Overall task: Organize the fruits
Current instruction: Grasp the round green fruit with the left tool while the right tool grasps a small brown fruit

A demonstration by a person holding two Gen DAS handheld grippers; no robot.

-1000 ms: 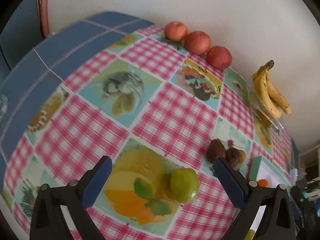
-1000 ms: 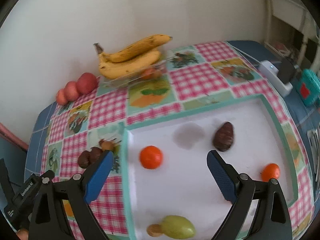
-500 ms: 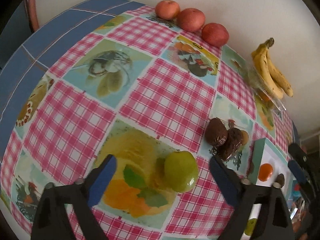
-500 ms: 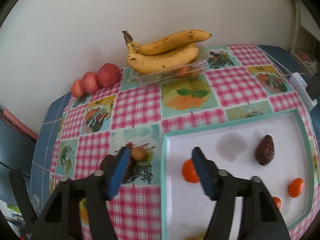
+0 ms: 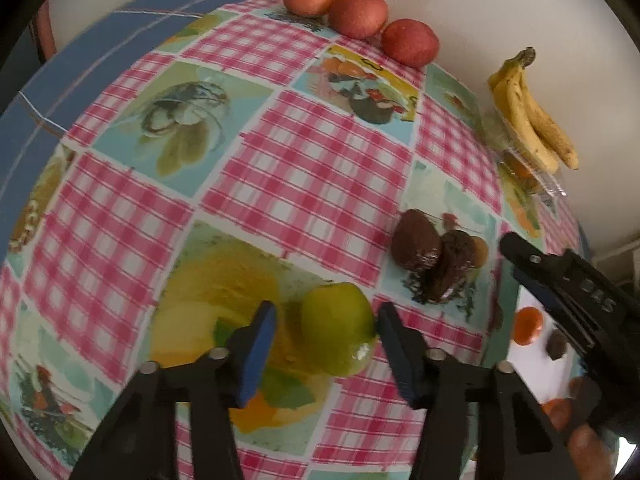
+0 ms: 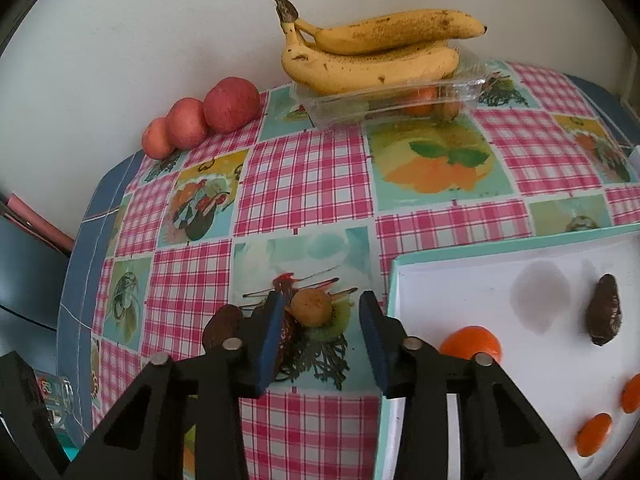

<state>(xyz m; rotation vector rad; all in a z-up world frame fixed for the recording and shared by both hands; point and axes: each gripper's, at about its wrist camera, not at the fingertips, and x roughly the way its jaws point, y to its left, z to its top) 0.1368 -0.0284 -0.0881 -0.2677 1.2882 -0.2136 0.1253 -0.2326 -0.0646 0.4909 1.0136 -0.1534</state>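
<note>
Left hand-held gripper is closing around a green lime, pads not yet pressing. Right hand-held gripper is closing narrow around a small brown fruit on the bench, apples at ten o'clock.

I see a table under a pink-check cloth with fruit pictures, blue at its edge. Three apples sit in a row against the wall, and beside them a clear box carries bananas. Nearer me lie a lime, two dark fruits touching each other with a small brown one beside them, and a white tray with a teal rim.
</note>
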